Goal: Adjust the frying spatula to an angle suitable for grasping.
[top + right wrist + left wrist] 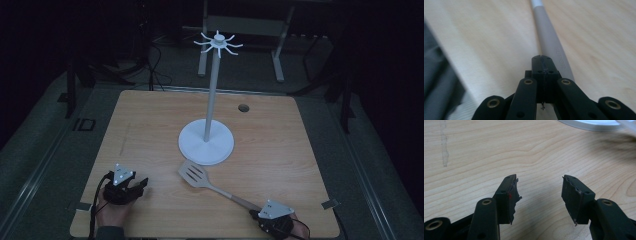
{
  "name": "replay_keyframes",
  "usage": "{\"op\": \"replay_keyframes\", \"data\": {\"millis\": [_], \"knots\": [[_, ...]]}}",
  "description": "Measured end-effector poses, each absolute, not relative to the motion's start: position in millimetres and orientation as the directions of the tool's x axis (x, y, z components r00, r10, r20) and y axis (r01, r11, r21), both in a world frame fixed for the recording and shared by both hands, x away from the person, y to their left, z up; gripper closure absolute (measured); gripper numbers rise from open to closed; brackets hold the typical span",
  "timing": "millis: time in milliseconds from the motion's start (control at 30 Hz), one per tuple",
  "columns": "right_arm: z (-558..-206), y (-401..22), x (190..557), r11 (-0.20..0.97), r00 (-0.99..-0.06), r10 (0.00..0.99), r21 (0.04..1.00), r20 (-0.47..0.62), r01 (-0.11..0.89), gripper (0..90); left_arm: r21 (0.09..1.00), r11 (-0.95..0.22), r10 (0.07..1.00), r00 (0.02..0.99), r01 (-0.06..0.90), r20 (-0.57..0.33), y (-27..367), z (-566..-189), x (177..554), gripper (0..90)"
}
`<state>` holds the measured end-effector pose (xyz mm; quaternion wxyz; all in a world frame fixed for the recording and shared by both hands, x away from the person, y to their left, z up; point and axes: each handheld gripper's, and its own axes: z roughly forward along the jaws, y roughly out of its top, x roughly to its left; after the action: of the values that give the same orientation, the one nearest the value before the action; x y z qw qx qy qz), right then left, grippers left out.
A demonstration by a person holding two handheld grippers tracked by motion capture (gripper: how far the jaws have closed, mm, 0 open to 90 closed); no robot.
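Observation:
A pale slotted spatula (194, 174) lies flat on the wooden table (150, 130), its head near the white hook stand's round base (206, 145) and its handle running toward the front right. My right gripper (256, 215) sits at the end of that handle. In the right gripper view its jaws (541, 60) are pressed together with nothing between them, and the handle (549, 37) runs underneath and onward just to their right. My left gripper (142, 184) rests at the front left, jaws (539, 187) wide apart over bare wood.
The stand's tall pole (212, 90) carries a ring of hooks (218, 42) at the top. A round cable hole (243, 107) is at the table's back. A metal frame (240, 25) stands beyond the table. The stand's base rim (596, 125) lies ahead of the left jaws.

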<state>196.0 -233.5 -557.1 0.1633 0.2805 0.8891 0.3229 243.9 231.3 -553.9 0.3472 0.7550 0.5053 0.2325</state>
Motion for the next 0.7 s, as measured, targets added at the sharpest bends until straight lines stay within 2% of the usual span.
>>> {"op": "replay_keyframes", "data": {"millis": [300,700], "knots": [[-554.6,-238.8,219.1,0.669,-0.768,0.611,0.643,-0.190,0.373,90.0,0.758,-0.252,0.923,0.386,0.601,0.001,229.6,-554.7,244.1,46.5],[-557.3,-247.2,270.8,0.622,-0.709,0.678,0.664,-0.193,0.415,90.0,0.754,-0.258,0.921,0.390,0.604,0.002,228.4,-555.2,244.9,46.3]]}}
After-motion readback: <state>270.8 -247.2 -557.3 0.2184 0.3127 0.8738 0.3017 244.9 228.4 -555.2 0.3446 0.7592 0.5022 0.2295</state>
